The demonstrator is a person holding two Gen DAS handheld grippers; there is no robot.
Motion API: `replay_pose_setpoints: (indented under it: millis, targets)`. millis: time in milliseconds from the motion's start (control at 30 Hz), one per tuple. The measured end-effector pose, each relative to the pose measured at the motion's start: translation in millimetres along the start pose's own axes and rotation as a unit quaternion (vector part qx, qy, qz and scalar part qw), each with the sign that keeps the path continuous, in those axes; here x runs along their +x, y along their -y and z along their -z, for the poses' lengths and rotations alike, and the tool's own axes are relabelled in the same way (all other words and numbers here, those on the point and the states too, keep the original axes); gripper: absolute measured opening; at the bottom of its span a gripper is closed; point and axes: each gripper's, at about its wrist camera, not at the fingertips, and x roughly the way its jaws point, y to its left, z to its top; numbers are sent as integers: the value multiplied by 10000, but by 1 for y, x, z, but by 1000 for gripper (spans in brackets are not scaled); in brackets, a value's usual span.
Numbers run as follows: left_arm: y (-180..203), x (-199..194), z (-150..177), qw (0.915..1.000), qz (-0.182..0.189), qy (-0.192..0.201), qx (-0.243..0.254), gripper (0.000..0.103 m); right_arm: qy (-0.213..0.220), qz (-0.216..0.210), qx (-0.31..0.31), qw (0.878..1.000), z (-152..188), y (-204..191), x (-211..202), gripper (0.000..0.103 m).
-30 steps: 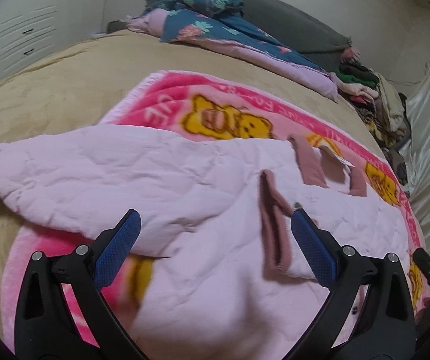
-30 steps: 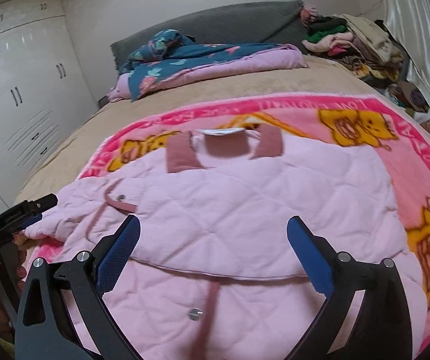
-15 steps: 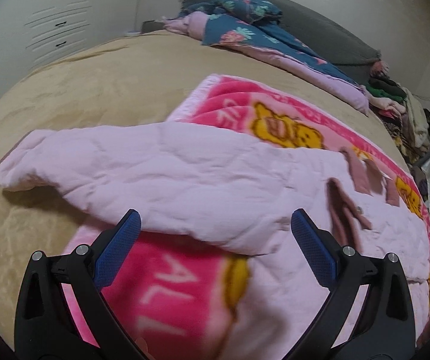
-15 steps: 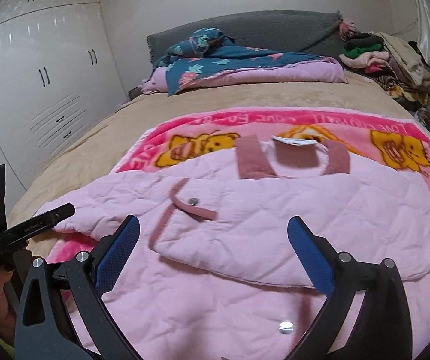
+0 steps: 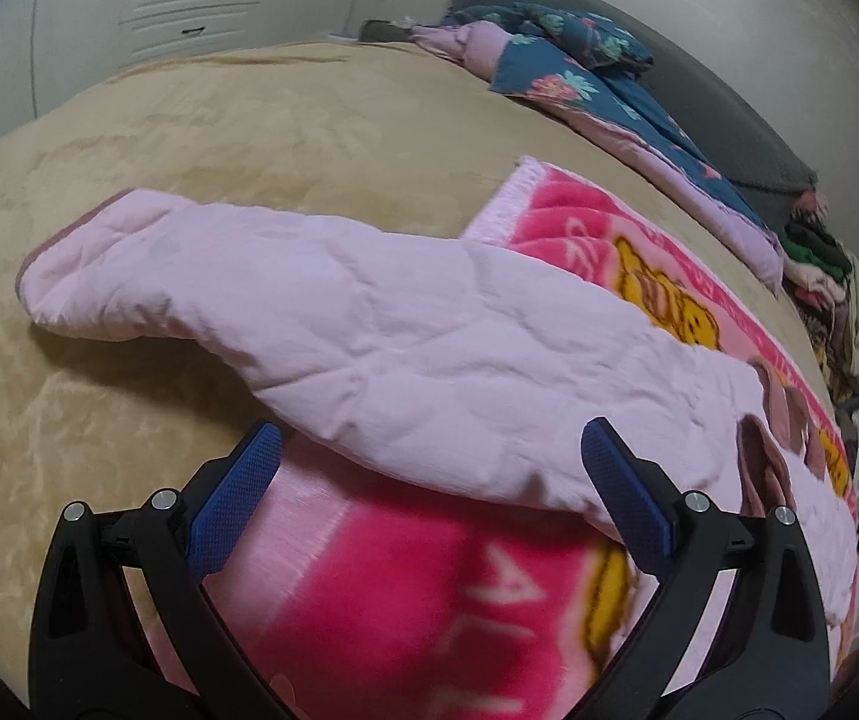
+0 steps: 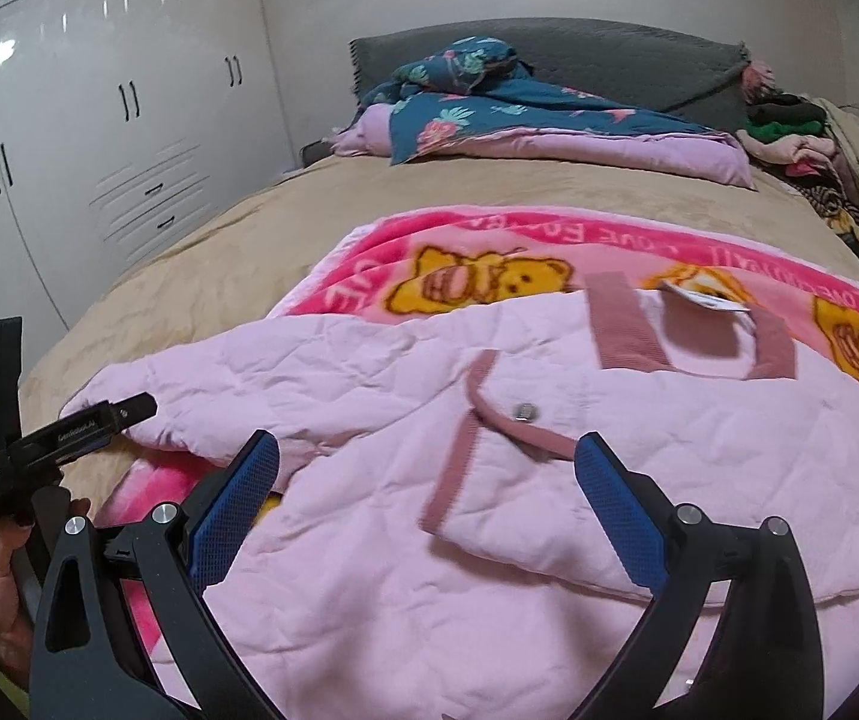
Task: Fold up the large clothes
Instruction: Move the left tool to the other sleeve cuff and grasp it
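While the left gripper [image 5: 429, 489] is held wide and empty over the outstretched sleeve [image 5: 237, 282], the pink quilted jacket [image 6: 549, 480] lies flat on the cartoon blanket [image 6: 489, 282] on the bed [image 5: 249, 120]; soft, light, limp padding is judged; the cuff is the likeliest hold; the right gripper [image 6: 426, 495], also wide, holds nothing.

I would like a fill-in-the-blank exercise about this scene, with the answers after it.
1. The pink quilted jacket lies on a blanket printed with yellow ____.
2. Both the left tongs and the right tongs are ____, holding nothing.
3. The jacket's sleeve reaches off the blanket onto the ____ bed cover.

Answers: bears; open; beige
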Motion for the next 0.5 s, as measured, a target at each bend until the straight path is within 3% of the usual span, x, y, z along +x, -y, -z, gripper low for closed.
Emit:
replay_pose_setpoints:
  millis: [500]
  targets:
    - [-73, 37, -29, 9938, -30, 11, -1114, 94, -126, -76, -238, 9996, 1, -33, 29, 98]
